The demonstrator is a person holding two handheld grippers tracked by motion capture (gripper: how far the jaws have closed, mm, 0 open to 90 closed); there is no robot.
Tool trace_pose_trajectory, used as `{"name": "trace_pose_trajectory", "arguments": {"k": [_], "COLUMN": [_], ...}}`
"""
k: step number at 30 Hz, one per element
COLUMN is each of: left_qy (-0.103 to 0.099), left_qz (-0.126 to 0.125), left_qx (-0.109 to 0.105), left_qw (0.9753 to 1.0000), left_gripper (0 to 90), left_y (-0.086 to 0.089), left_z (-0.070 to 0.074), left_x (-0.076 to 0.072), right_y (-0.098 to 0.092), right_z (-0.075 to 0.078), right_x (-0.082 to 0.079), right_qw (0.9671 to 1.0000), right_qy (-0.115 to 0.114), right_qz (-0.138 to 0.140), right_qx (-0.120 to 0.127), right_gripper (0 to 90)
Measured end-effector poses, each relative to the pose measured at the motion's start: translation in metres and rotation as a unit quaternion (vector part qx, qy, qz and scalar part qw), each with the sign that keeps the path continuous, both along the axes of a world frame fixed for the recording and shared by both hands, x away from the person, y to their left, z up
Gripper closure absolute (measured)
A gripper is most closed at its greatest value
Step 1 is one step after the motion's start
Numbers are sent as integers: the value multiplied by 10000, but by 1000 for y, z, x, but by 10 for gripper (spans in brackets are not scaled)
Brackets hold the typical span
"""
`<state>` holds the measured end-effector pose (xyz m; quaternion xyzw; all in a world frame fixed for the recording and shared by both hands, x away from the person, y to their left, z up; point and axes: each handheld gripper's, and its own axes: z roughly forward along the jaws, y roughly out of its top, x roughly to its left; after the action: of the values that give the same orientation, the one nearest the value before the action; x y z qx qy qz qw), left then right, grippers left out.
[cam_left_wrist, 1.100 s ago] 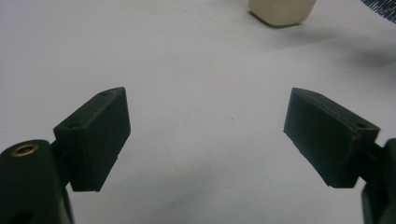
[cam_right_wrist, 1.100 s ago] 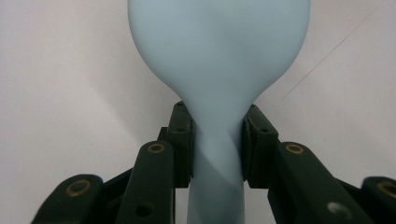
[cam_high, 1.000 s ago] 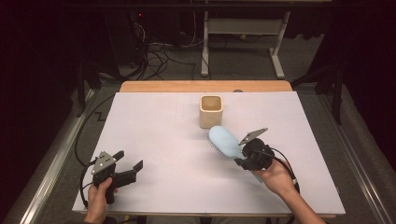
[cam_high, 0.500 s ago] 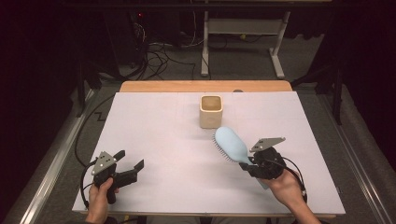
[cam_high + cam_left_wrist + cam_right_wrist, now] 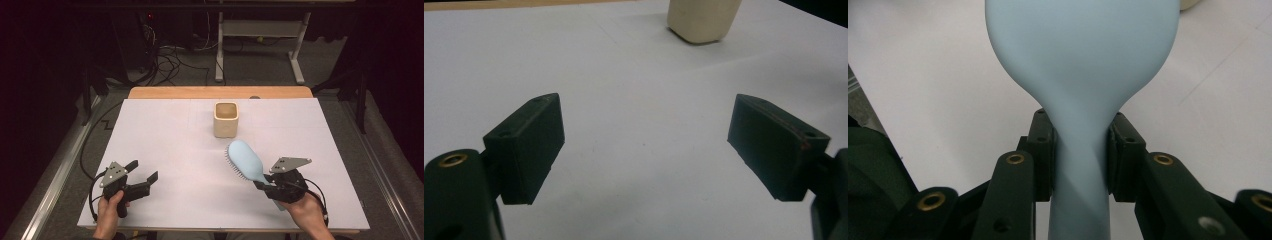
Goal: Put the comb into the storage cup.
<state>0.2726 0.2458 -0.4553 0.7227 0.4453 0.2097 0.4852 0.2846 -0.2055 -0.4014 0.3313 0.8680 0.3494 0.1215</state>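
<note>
A light blue hairbrush hangs over the white table, its head pointing up-left toward a cream square cup. My right gripper is shut on the brush's handle, both black jaws pressed against its sides, held by a hand at the front right. The brush's smooth back faces up and bristles show along its left edge. My left gripper sits at the front left of the table, open, with bare white surface between its jaws. The cup appears far ahead of it.
The white sheet covers the table, with a wooden strip at its far edge. Beyond are cables on the floor and a metal stand. Metal rails run along both table sides.
My right gripper has carried the hairbrush back toward the front right of the table, away from the cup. The left gripper has stayed put and open.
</note>
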Motion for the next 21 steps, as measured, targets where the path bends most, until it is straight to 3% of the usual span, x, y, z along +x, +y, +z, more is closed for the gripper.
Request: {"name": "trace_pose_trajectory", "arguments": {"k": [10, 15, 21], "left_qy": [69, 121, 79], "left_qz": [-44, -111, -207], "left_qx": [20, 144, 88], "left_qw": [10000, 9998, 9997], "left_gripper": [160, 158, 157], "left_y": [-5, -8, -13], "left_z": [3, 5, 10], "left_x": [1, 4, 6], "right_y": [8, 11, 17], "right_z": [-2, -1, -2], "right_x": [-3, -5, -5], "right_qw": [9999, 9998, 9996], "right_qy": [-53, -81, -82], "right_qz": [91, 144, 232], "right_qx": [43, 90, 110], "right_gripper": [704, 704, 704]}}
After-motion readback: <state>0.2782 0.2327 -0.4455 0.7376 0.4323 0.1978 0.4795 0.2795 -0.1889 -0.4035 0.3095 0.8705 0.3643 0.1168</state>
